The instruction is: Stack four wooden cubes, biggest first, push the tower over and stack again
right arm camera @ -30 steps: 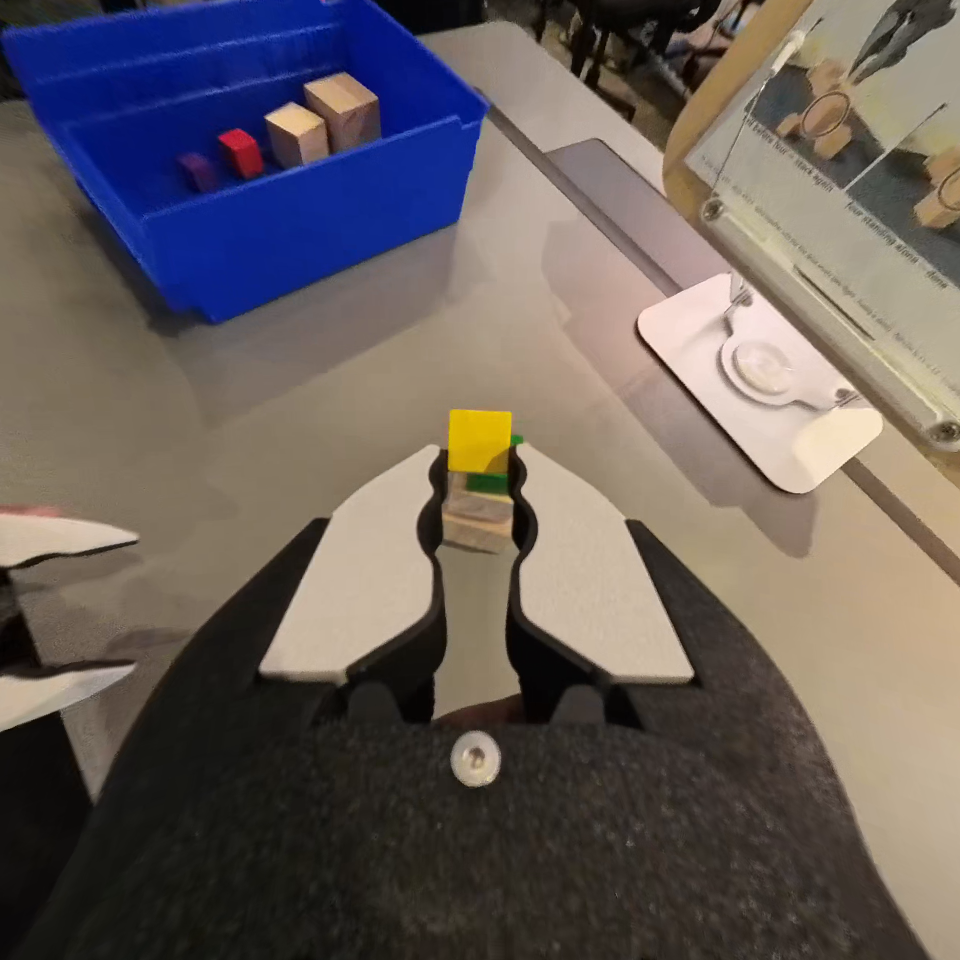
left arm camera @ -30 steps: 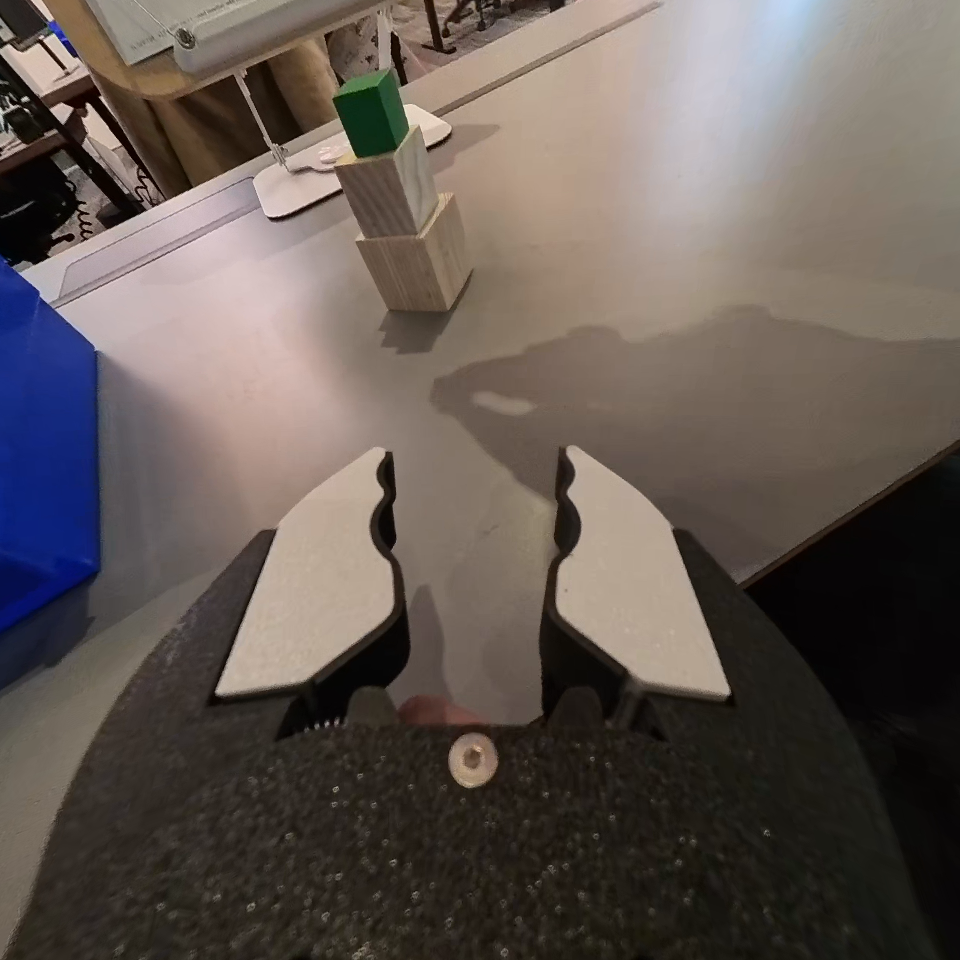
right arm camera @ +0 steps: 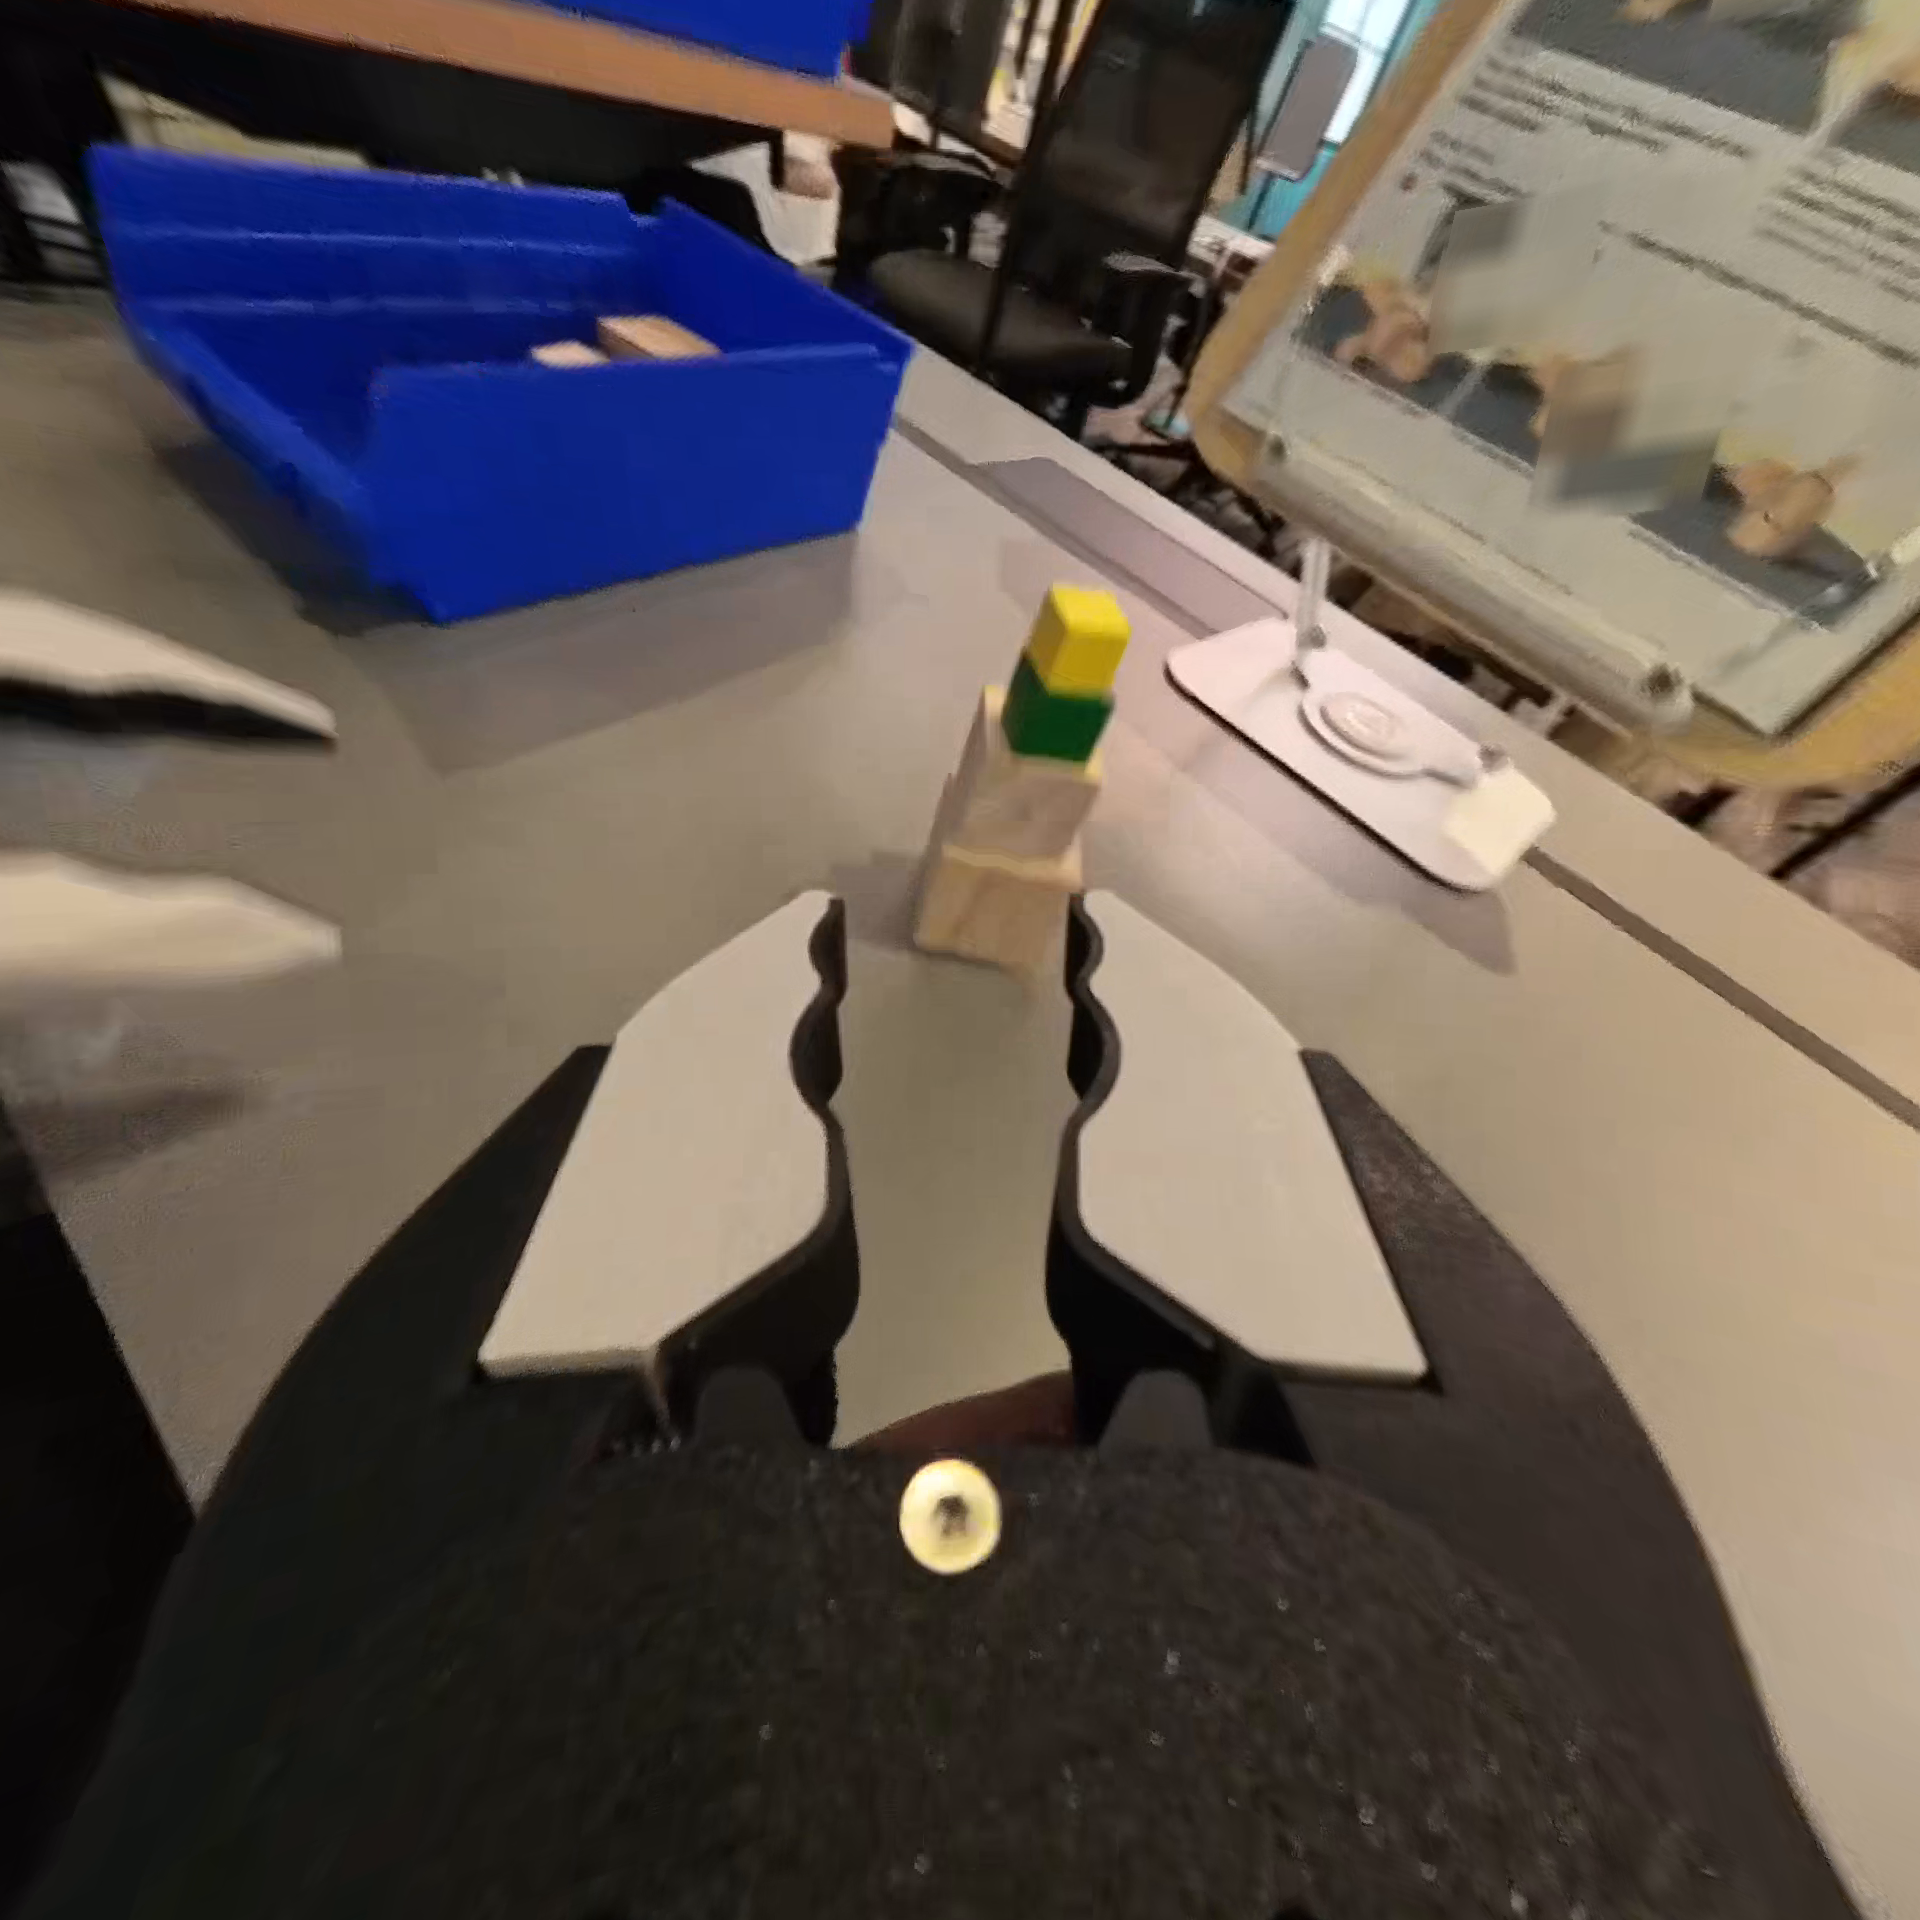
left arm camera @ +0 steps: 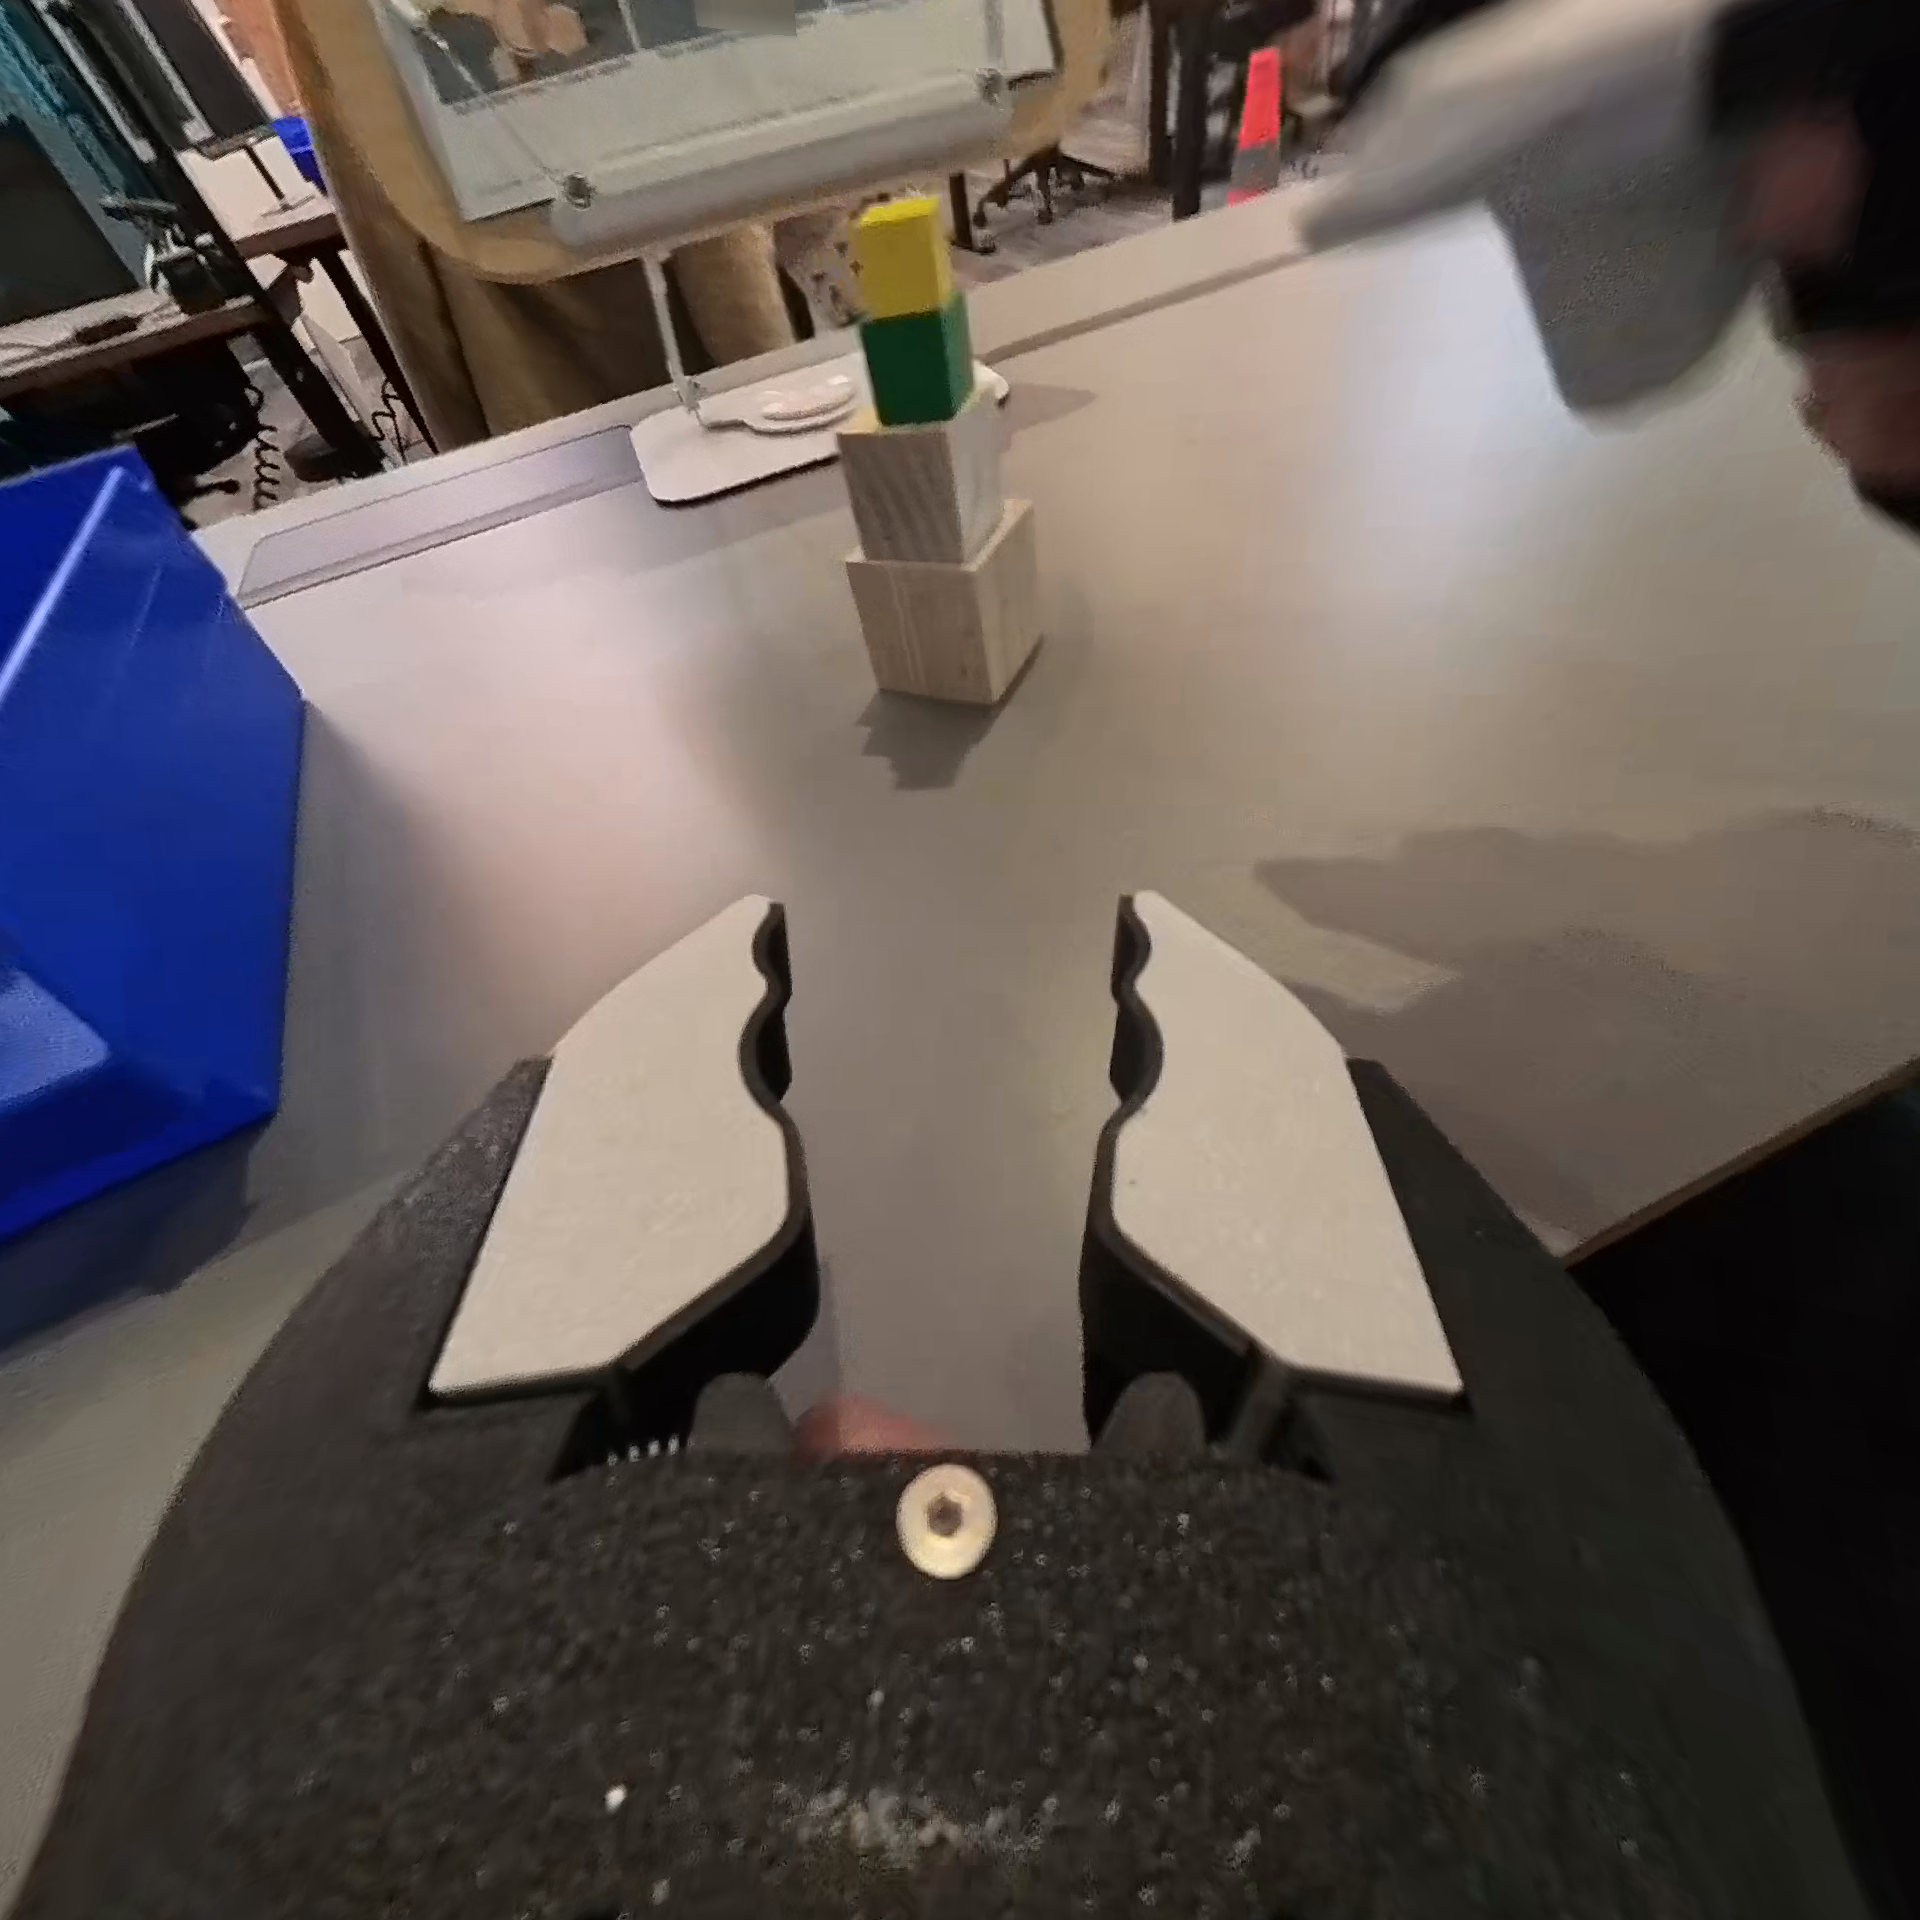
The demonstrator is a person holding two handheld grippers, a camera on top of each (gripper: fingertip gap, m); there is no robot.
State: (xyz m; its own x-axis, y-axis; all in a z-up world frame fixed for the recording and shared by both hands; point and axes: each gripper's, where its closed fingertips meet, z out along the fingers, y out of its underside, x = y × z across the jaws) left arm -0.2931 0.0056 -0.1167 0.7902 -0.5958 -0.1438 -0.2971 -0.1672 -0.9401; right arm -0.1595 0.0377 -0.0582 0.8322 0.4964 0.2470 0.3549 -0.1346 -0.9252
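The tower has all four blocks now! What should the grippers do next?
Probably nudge the tower over with the open right gripper, which is nearest. The yellow cube already tops the green cube and two plain ones, and nothing holds them.

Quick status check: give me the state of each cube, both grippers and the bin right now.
Large wooden cube: on the table, base of the tower.
Second wooden cube: stacked on the base, twisted slightly.
Green cube: third level.
Yellow cube: on top, released.
Left gripper: open, empty, short of the tower.
Right gripper: open, empty.
Blue bin: holds wooden blocks.
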